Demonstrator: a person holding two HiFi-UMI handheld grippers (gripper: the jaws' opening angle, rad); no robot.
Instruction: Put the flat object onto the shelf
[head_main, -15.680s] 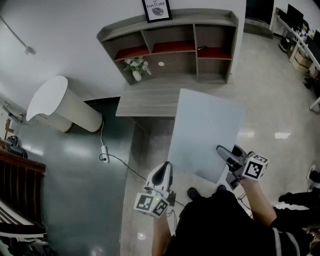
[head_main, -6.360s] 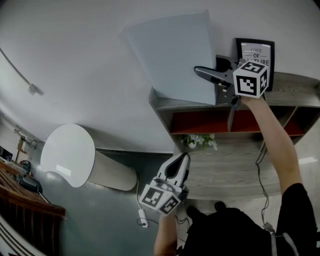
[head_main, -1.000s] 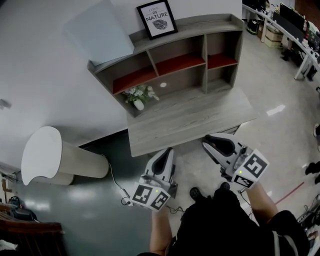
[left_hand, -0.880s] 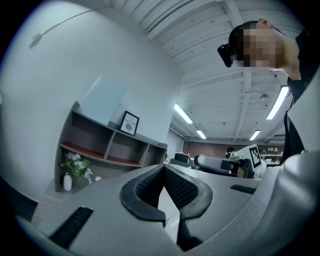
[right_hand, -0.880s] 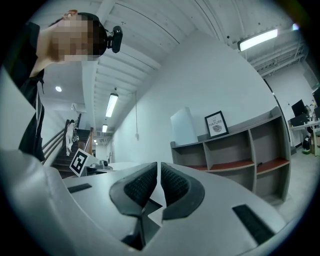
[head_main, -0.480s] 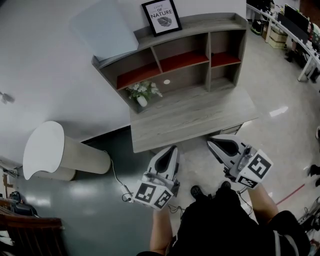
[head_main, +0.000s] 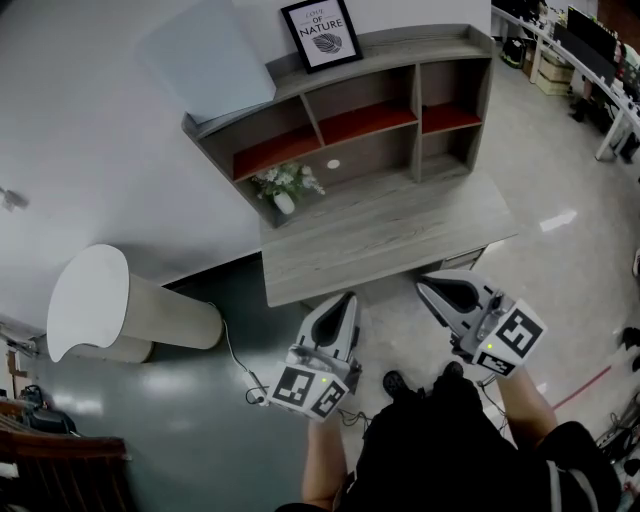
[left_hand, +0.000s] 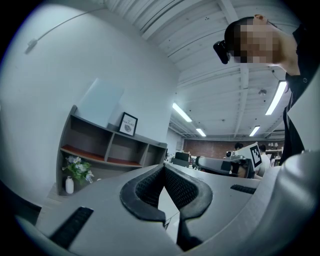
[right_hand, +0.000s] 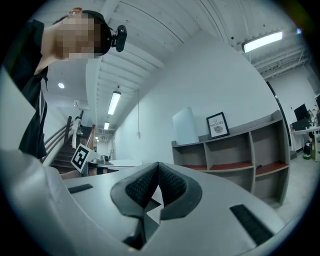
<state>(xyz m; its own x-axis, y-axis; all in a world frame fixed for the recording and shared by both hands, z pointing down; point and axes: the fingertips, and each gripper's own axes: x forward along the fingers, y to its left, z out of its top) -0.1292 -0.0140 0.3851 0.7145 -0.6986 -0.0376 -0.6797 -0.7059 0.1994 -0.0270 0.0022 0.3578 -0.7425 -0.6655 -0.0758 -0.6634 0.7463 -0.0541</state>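
Pale blue flat board (head_main: 205, 58) atop shelf (head_main: 400, 52) (leaning on wall (head_main: 100, 130)).

Flat panel (head_main: 205, 62): pale blue-grey, plain. Shelf (head_main: 400, 47): grey wood grain, with red boards (head_main: 345, 124) inside. Framed print (head_main: 322, 33): black frame, white sheet, dark leaf motif.

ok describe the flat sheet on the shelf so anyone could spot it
Find the grey wooden shelf unit against the white wall. At the left end of its top, a pale blue-grey flat sheet stands against the wall. Unlike the black-framed picture beside it, it is plain and larger.
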